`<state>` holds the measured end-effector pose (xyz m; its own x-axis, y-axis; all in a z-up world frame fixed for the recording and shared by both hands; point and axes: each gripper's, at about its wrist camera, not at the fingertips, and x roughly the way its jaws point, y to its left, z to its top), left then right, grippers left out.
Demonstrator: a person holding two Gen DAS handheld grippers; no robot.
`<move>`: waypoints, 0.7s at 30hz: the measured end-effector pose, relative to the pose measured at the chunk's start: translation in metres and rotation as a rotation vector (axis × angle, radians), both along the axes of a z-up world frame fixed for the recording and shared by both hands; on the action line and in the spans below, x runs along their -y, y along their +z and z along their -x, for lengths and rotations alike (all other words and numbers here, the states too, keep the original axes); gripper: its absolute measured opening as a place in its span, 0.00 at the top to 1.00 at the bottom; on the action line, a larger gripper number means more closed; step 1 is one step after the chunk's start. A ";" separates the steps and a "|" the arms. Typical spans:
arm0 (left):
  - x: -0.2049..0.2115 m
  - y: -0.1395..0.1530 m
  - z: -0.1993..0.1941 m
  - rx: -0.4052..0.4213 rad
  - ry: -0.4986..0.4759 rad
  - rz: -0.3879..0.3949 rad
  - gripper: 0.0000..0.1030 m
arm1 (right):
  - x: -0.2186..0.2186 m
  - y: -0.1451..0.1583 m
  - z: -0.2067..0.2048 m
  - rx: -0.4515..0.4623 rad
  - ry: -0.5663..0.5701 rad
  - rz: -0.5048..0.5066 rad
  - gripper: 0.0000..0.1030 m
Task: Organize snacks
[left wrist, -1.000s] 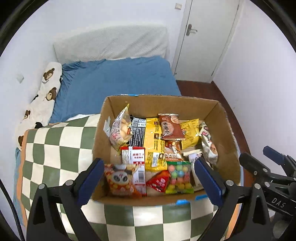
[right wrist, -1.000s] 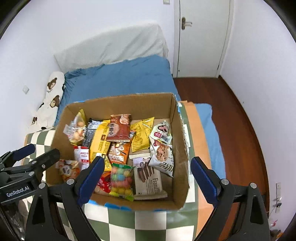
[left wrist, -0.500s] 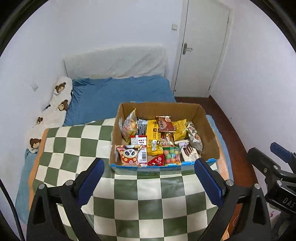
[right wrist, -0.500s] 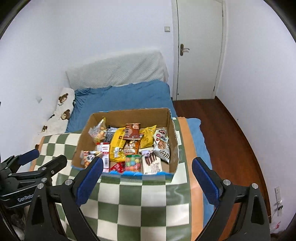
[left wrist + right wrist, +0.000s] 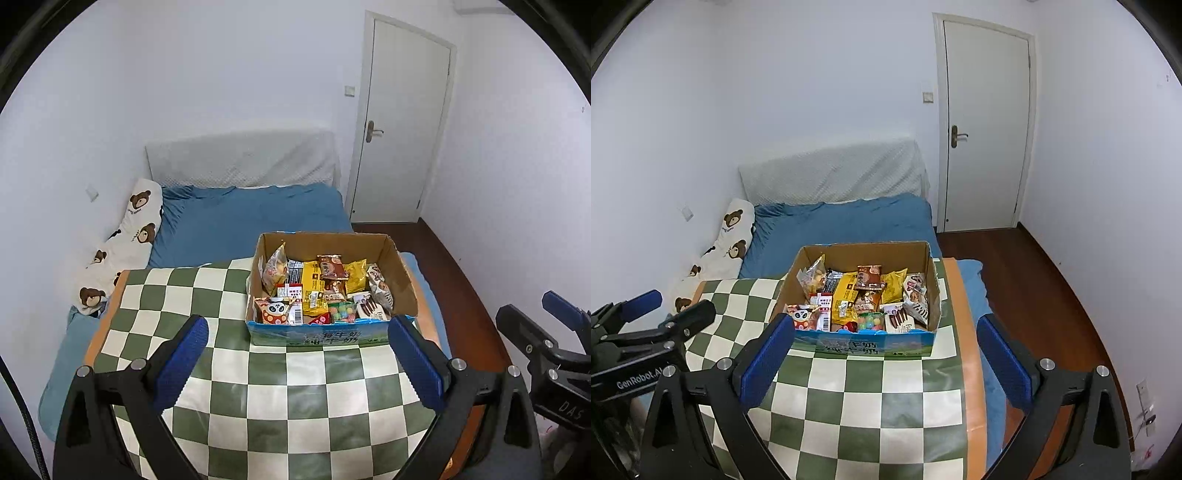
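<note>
Cardboard box point(image 5: 400, 275) packed with snacks point(image 5: 317, 291) is sitting on the green checkered cloth point(image 5: 236, 369), toward its far right corner. Going left to right around the box: the bear pillow point(image 5: 125, 236) is lying well off to its left against the wall, the blue bed point(image 5: 255, 218) is stretching out behind it, and the white door point(image 5: 402, 129) is standing behind it to the right. Left tool point(image 5: 295, 362) is hovering on the near side of the box, blue pads point(image 5: 183, 354) spread wide, gripping nothing. Right tool point(image 5: 884, 360) is doing the same, wide apart and not touching the box.

White walls point(image 5: 221, 92), closed door point(image 5: 399, 129), blue bed point(image 5: 251, 221), wood floor point(image 5: 1034, 288)
</note>
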<state>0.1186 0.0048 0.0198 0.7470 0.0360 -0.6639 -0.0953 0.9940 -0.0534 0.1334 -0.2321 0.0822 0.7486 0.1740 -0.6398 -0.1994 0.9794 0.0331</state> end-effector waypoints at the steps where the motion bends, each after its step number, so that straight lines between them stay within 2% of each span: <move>1: -0.001 0.002 0.003 0.004 0.002 0.003 0.03 | 0.000 0.003 0.004 0.003 0.003 -0.001 0.02; 12: 0.005 0.004 0.018 0.010 -0.009 0.008 0.03 | 0.002 0.012 0.022 0.007 0.012 0.002 0.02; 16: 0.005 -0.004 0.008 -0.006 -0.016 0.015 0.00 | 0.003 0.007 0.016 0.004 -0.006 0.016 0.01; 21: 0.004 -0.013 -0.013 -0.014 0.001 -0.017 0.00 | 0.007 -0.007 -0.005 -0.004 -0.041 0.036 0.01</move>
<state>0.1313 0.0006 0.0068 0.7373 0.0479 -0.6739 -0.0968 0.9947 -0.0351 0.1380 -0.2389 0.0750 0.7520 0.1198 -0.6481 -0.1586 0.9873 -0.0016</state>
